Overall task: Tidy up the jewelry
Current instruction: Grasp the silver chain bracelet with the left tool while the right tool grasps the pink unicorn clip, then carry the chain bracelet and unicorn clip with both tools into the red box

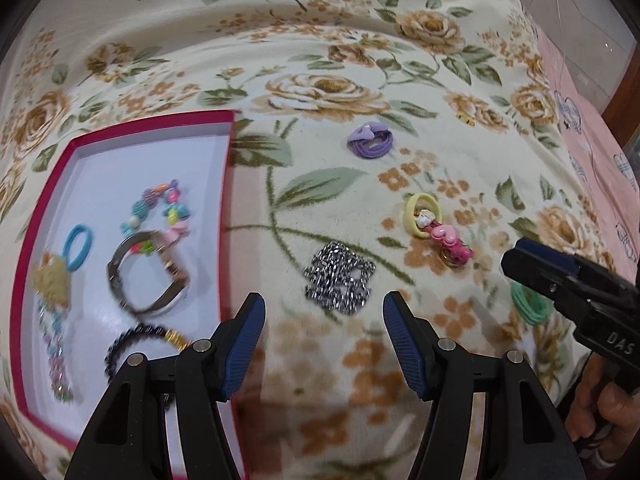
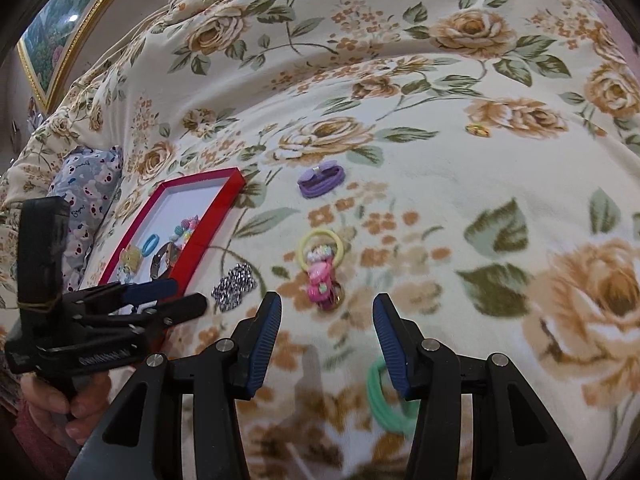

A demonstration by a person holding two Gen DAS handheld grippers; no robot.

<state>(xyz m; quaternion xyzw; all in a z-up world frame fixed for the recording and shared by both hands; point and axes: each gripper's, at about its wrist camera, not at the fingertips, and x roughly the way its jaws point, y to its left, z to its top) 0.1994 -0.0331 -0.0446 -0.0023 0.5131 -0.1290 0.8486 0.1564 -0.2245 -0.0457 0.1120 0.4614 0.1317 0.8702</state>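
Observation:
A red-rimmed box [image 1: 224, 168] with a white floor lies on the floral blanket at the left, holding a blue hair tie [image 1: 78, 246], a beaded bracelet [image 1: 160, 208], a metal bangle [image 1: 148, 276] and other pieces. My left gripper [image 1: 324, 308] is open and empty, just short of a silver chain [image 1: 340, 280]. On the blanket lie a purple hair tie [image 1: 370, 142], a yellow hair tie [image 1: 422, 212] with a pink charm [image 1: 450, 242], and a green hair tie [image 2: 384, 396]. My right gripper [image 2: 327, 308] is open and empty, near the pink charm [image 2: 320, 280].
The floral blanket [image 2: 440, 184] covers the whole surface and humps up at the back. A small yellow item [image 2: 478, 130] lies far right. A patterned pillow [image 2: 86, 184] and a framed picture [image 2: 60, 28] are at the left. Pink bedding [image 1: 600, 168] borders the right.

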